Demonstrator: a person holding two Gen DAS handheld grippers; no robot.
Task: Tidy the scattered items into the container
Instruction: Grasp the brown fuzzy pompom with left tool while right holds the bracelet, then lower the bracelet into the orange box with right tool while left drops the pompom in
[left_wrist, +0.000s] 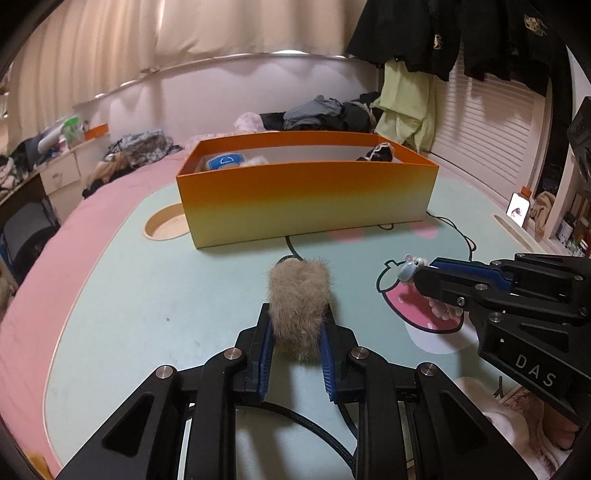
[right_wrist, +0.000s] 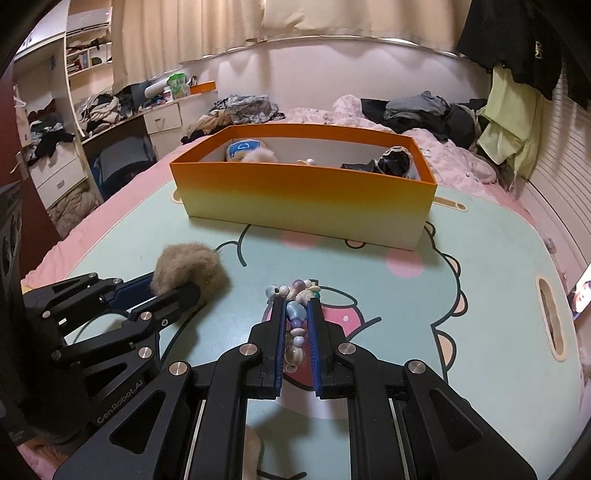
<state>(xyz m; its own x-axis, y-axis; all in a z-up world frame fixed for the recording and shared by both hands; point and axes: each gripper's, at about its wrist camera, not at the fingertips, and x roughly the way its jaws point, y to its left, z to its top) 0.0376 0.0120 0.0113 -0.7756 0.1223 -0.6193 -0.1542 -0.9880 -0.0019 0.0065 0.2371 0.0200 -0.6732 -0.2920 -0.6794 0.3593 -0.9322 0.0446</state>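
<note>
My left gripper (left_wrist: 297, 314) is shut on a tan furry pom-pom (left_wrist: 298, 299) just above the green mat; it also shows in the right wrist view (right_wrist: 188, 275), where the left gripper (right_wrist: 190, 290) comes in from the left. My right gripper (right_wrist: 295, 306) is shut on a beaded bracelet (right_wrist: 294, 317) of pastel beads and shells; it shows in the left wrist view (left_wrist: 410, 273) at the tip of the right gripper (left_wrist: 419, 277). The orange-to-yellow box (left_wrist: 306, 195) stands ahead on the mat, and also shows in the right wrist view (right_wrist: 303, 195), holding a blue-and-white item (right_wrist: 242, 147) and dark cloth (right_wrist: 391, 162).
The box stands on a green cartoon mat (left_wrist: 147, 295) over a pink bed. A black cable (left_wrist: 291, 249) runs under the box's front. Piles of clothes (left_wrist: 332, 110) lie behind the box. A lit phone (left_wrist: 517, 210) stands at the right. A desk and drawers (right_wrist: 55, 166) stand at the left.
</note>
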